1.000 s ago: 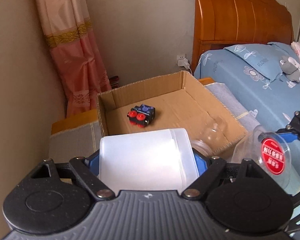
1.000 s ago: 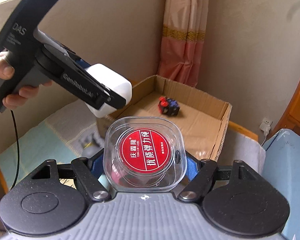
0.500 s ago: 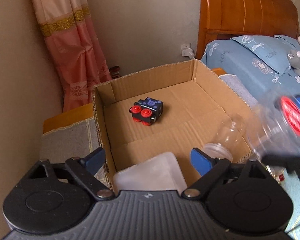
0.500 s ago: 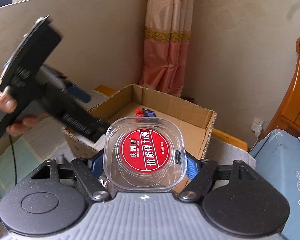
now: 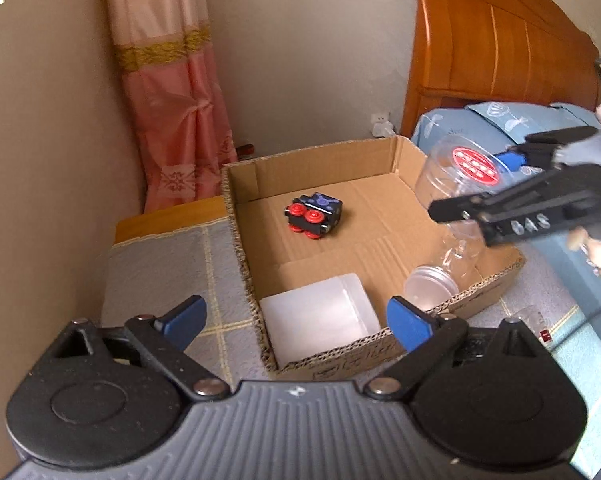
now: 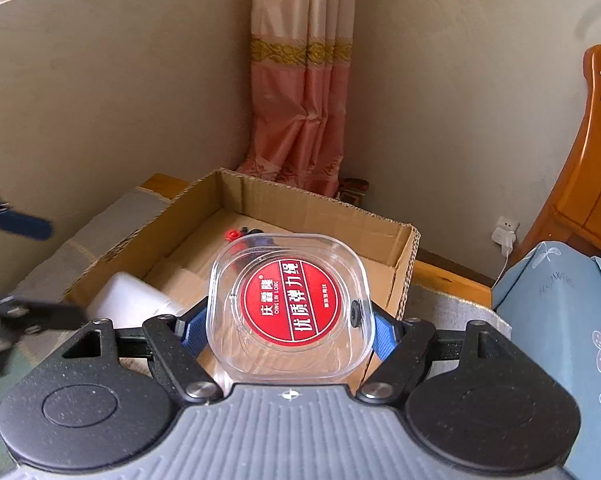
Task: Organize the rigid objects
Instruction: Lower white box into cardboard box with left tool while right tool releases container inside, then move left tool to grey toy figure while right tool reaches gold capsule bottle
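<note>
An open cardboard box (image 5: 384, 160) holds a black toy block with red wheels (image 5: 314, 214), a white translucent container (image 5: 320, 318) in its near corner and a clear bottle (image 5: 432, 286) lying by the near wall. My left gripper (image 5: 296, 318) hovers above the near rim. Its jaws are opening, nothing is pressed between them, and the white container lies free below. My right gripper (image 6: 288, 334) is shut on a clear square case with a red round label (image 6: 288, 304). It holds this case (image 5: 460, 168) above the box's right side.
The box rests on a grey checked mat (image 5: 160, 272) beside a bed with blue bedding (image 6: 560, 300) and a wooden headboard (image 5: 500, 40). A pink curtain (image 5: 172, 100) and walls close in behind. A small clear item (image 5: 536, 320) lies right of the box.
My left gripper let go of the white container, which now lies in the box's near corner, and its jaws spread wide. My right gripper carried the clear case over the box.
</note>
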The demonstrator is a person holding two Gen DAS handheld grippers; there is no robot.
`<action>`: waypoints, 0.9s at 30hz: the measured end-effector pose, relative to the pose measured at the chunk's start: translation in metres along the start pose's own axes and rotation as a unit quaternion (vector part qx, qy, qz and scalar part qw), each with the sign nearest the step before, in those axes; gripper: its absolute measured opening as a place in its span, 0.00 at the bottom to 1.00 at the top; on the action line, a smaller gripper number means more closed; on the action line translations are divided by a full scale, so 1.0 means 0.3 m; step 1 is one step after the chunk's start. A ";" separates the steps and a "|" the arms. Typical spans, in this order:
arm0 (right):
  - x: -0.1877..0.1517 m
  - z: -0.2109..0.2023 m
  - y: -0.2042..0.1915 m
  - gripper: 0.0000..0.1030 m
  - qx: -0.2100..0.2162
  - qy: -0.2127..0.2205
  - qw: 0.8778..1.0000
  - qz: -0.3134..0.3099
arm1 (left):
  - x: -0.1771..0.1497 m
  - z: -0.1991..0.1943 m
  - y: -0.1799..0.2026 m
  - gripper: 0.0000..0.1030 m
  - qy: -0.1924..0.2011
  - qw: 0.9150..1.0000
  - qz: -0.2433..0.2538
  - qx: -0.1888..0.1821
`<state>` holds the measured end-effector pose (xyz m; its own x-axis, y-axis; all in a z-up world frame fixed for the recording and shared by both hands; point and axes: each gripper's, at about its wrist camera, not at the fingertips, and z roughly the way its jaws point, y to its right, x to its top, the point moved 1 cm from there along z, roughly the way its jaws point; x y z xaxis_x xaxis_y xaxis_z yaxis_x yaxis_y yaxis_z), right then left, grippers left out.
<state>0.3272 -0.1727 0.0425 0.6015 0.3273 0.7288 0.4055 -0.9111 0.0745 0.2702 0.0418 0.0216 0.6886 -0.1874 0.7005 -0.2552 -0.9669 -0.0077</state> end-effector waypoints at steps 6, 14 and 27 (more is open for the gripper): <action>0.066 0.098 0.024 0.78 -0.015 -0.013 1.000 0.001 | -0.039 -0.024 -0.035 0.94 0.002 1.000 -0.017 0.018; 0.118 0.212 0.064 0.92 -0.043 -0.009 0.999 0.020 | -0.104 -0.012 -0.062 0.94 -0.014 0.999 -0.043 0.022; 0.025 0.062 0.072 1.00 -0.023 -0.001 0.999 0.030 | -0.165 -0.068 -0.020 0.94 -0.012 0.998 -0.052 0.018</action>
<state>0.3533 -0.1853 0.0370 0.6252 0.2722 0.7314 0.3372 -0.9394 0.0614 0.2239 0.0605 0.0016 0.7265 -0.0902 0.6813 -0.1574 -0.9868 0.0372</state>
